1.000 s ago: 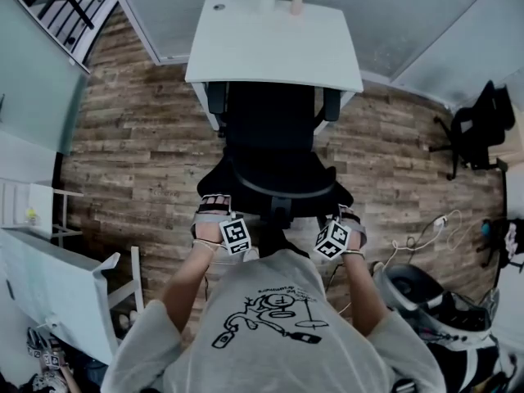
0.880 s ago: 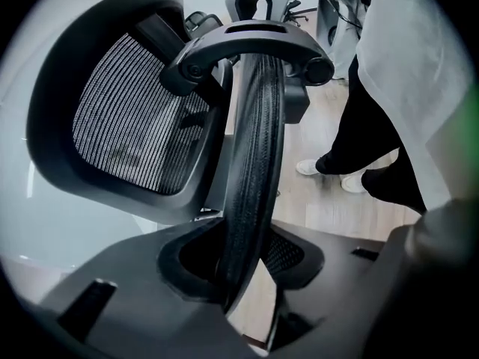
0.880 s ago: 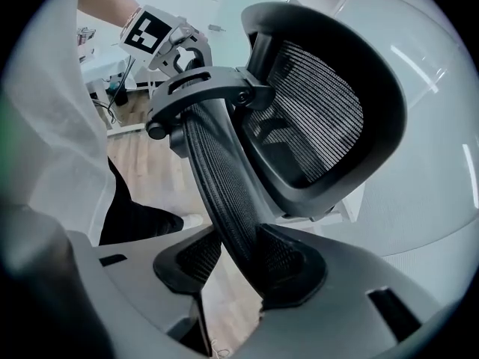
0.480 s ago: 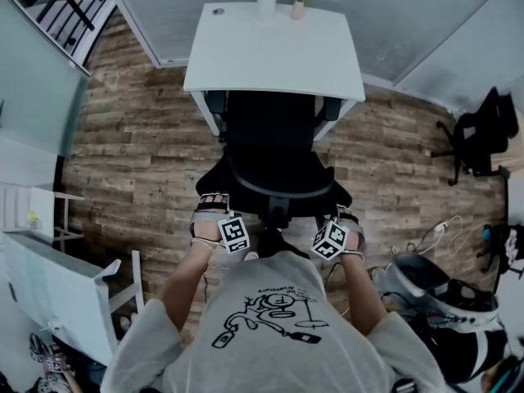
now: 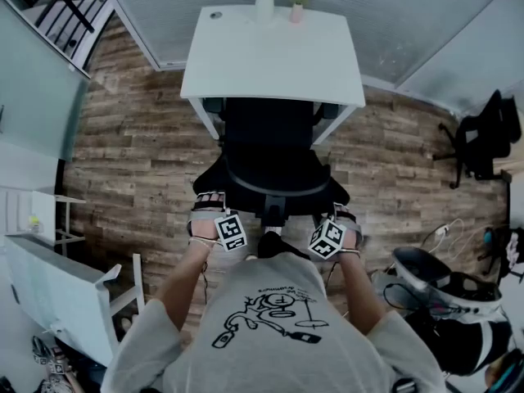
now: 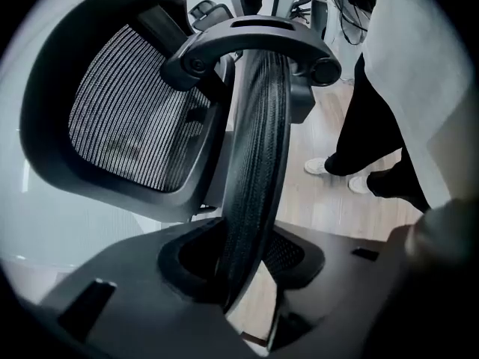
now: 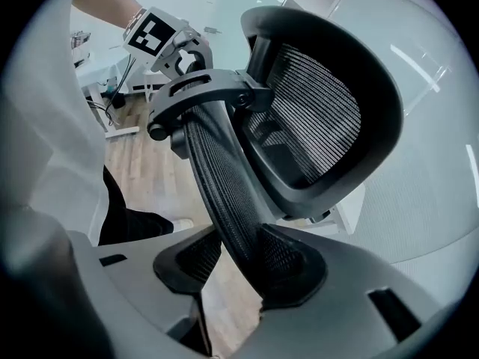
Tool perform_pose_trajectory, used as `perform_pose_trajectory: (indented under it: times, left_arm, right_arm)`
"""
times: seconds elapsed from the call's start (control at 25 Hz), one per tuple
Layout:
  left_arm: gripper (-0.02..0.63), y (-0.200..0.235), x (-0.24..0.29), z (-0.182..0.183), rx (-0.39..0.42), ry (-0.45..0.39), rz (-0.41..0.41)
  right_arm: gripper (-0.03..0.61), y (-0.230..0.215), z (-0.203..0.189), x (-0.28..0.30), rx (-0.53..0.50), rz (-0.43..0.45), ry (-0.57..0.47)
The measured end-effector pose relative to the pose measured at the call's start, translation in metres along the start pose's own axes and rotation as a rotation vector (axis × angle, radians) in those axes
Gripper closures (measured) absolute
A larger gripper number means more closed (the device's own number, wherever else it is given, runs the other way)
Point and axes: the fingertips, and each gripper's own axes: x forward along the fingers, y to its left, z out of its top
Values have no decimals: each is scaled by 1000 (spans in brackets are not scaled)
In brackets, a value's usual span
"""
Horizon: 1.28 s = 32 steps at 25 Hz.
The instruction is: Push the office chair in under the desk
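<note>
Head view: left gripper (image 5: 209, 201) on chair (image 5: 270, 150)

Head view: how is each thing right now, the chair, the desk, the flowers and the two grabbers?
office chair, upright, seat partly tucked under the desk, back sticking out.
desk, standing against the wall, vases on top.
two vases, upright at the desk's far edge.
left gripper, shut on the office chair's mesh back edge.
right gripper, shut on the back's other edge.
</note>
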Motion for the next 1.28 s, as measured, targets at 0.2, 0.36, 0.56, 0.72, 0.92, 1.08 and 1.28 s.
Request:
perform_pose_trajectory:
  times: [0.2, 0.36, 0.56, 0.72, 0.92, 1.08, 1.28]
  left_arm:
    - [471, 9, 5, 0, -3, 4, -1]
    - [468, 16, 9, -6, -9, 10, -11]
    - [468, 25, 13, -8, -18, 18, -16]
    - [468, 29, 13, -6, -19, 17, -10]
    - [468, 33, 14, -4, -21, 20, -5]
    - [468, 35, 16, -8, -19, 28, -2]
    - [468, 36, 15, -10, -23, 31, -8]
  right_arm:
    - [399, -10, 4, 6, -2, 0, -4]
    - [399, -13, 12, 8, -3, 5, -6]
    - [400, -20, 18, 11, -6, 3, -8]
    - [399, -27, 18, 12, -11, 4, -6]
    - [399, -33, 18, 12, -11, 2, -5]
    - [400, -30, 22, 12, -11, 4, -10]
    - [400, -29, 25, 11, -10, 5, -13]
